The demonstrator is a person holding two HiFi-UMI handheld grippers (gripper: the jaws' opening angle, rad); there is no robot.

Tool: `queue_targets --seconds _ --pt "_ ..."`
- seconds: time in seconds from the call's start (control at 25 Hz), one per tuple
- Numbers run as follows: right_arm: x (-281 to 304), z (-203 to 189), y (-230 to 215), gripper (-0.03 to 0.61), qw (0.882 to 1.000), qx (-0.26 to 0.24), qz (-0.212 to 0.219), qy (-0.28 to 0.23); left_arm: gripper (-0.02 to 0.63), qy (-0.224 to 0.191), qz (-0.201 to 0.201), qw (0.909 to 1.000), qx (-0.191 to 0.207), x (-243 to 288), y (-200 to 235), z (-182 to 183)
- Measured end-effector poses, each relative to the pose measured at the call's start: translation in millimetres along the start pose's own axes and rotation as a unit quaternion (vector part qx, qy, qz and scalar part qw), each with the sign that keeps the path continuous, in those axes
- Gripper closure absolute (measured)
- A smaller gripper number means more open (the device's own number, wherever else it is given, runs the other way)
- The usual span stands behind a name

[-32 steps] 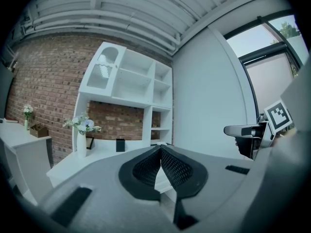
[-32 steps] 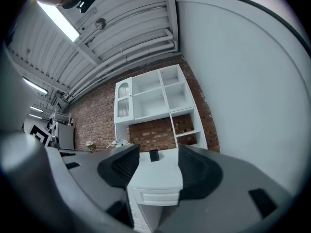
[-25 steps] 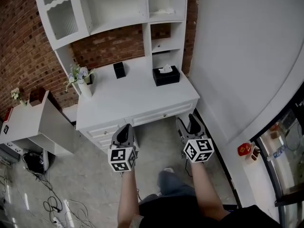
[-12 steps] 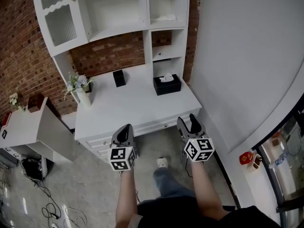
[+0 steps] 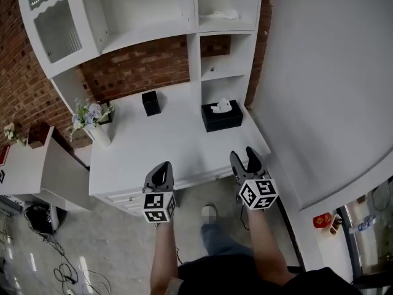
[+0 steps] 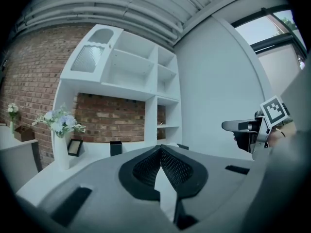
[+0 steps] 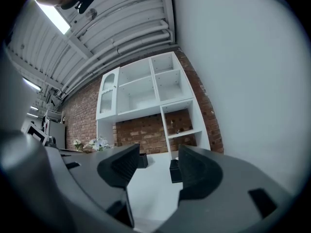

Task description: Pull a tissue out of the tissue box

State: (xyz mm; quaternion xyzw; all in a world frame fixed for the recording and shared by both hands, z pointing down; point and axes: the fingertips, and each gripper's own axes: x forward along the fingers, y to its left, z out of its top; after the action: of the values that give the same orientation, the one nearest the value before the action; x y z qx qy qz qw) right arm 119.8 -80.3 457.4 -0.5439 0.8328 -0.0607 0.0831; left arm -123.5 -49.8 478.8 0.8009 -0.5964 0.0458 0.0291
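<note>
The black rectangular tissue box [image 5: 222, 118], white tissue [image 5: 222, 106] poking from its top, sits at the right rear of the white desk [image 5: 172, 140], well apart from the left gripper [image 5: 161, 172], fingers [image 6: 146, 166] pinched together on nothing, and the right gripper [image 5: 244, 158], fingers spread and empty.

No writing can be read anywhere from where I stand. The cubes on the left gripper [image 5: 161, 168] and right gripper [image 5: 244, 156] carry only black-and-white square patterns, and the tissue box [image 5: 222, 118] shows plain black sides.
</note>
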Motion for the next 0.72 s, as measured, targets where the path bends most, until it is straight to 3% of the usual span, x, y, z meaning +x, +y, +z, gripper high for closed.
queue_targets --seconds 0.44,0.72 --pt "188.4 -19.0 -59.2 0.348 0.998 -0.003 0.029 0.048 0.604 0.003 0.027 0.9994 -0.021 167.5 61.4 22.0" --pt "259.3 -43.5 -91.1 0.348 0.997 0.014 0.03 0.074 0.604 0.024 0.034 0.9991 -0.011 231.9 81.3 18.8"
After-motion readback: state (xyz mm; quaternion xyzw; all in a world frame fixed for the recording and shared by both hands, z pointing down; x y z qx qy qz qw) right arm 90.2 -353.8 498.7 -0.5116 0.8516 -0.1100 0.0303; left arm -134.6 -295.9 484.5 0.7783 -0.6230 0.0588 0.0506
